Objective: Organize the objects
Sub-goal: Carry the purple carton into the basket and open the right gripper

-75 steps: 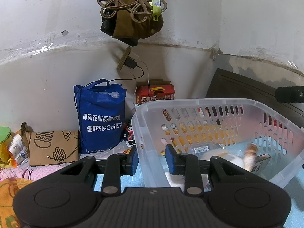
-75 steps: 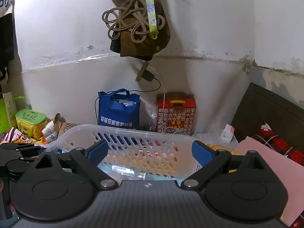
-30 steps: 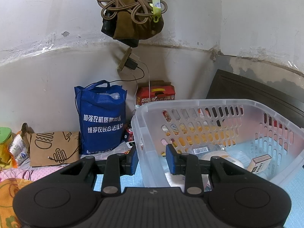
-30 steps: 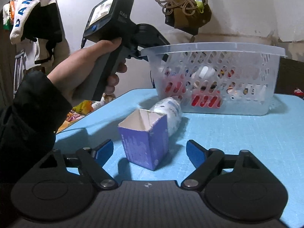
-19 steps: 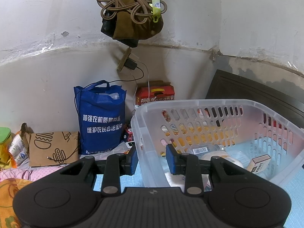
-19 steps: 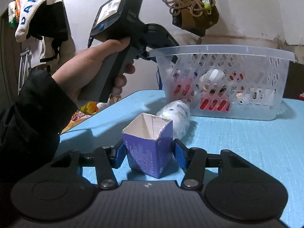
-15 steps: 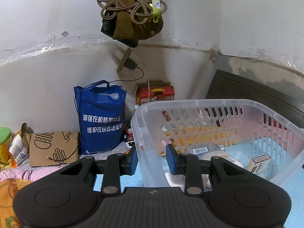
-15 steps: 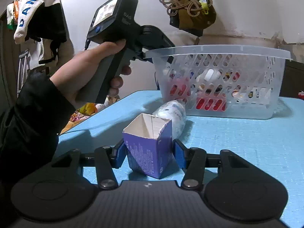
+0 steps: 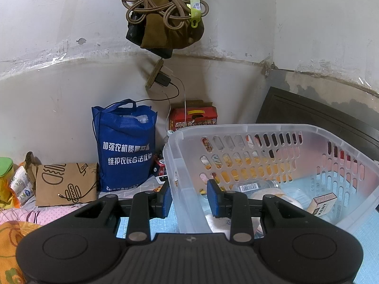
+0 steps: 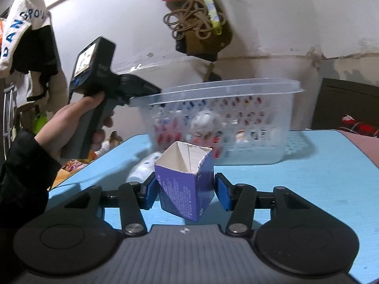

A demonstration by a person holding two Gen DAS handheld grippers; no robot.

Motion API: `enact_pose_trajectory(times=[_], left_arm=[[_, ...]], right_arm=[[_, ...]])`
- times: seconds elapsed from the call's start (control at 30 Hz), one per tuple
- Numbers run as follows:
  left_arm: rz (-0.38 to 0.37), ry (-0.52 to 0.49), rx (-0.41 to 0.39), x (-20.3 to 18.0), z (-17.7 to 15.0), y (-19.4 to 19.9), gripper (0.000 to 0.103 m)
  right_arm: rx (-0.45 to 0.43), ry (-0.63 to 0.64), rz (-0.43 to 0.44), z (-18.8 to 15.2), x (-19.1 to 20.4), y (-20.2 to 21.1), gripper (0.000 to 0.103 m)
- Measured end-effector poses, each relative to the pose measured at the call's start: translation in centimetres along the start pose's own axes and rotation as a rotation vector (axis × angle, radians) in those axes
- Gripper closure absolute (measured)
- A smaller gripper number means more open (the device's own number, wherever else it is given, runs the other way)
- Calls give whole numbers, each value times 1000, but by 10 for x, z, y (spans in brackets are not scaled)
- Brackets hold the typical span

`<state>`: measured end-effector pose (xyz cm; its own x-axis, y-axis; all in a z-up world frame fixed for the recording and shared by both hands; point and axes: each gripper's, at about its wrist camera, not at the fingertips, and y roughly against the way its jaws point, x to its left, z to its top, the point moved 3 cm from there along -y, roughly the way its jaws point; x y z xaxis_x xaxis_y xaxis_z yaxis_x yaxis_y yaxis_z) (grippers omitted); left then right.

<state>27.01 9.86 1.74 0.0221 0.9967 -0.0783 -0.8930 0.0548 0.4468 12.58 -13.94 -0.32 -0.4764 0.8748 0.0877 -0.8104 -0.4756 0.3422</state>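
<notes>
A clear plastic basket [image 9: 236, 127] stands on the blue table [image 10: 308, 177]. My left gripper [image 9: 189, 198] is shut on the basket's near left wall, one pad outside and one inside. Inside lie a clear bottle [image 9: 253, 185] and a small KENT box [image 9: 323, 201]. In the right wrist view my right gripper [image 10: 186, 194] is shut on an open-topped purple carton [image 10: 182, 179], held upright just above the table in front of the basket [image 10: 236, 90]. A white bottle [image 10: 142, 169] lies on the table behind the carton, to its left.
A person's hand [image 10: 78, 116] in a black sleeve holds the left gripper's handle. Beyond the table stand a blue bag [image 9: 125, 146], a red box [image 9: 194, 118] and a brown paper bag [image 9: 64, 182]. Cords [image 9: 163, 11] hang on the wall. A dark headboard [image 9: 319, 118] stands behind the basket.
My right gripper closed from wide open onto the purple carton, then lifted it a little and carried it closer to the basket. The left gripper and basket stayed still.
</notes>
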Motion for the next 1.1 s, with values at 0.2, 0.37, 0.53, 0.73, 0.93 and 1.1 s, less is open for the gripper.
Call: enact_pose_trajectory(times=[0.2, 0.37, 0.53, 0.73, 0.93, 1.1], left_arm=[[-1, 1, 0, 0, 0, 0, 67], [-1, 0, 0, 0, 0, 0, 67], [1, 1, 0, 0, 0, 0, 67], [-2, 2, 2, 0, 0, 0, 67], [3, -1, 4, -1, -1, 0, 67], [-2, -1, 3, 1, -1, -1, 67]], right_arm=[[2, -7, -25, -1, -14, 7, 49], [-12, -29, -18, 10, -24, 15, 49], [-50, -43, 10, 44, -33, 23, 49], [-73, 17, -4, 120, -40, 9, 49], [46, -41, -9, 191, -66, -65, 49], [175, -33, -55, 197, -80, -126, 46]])
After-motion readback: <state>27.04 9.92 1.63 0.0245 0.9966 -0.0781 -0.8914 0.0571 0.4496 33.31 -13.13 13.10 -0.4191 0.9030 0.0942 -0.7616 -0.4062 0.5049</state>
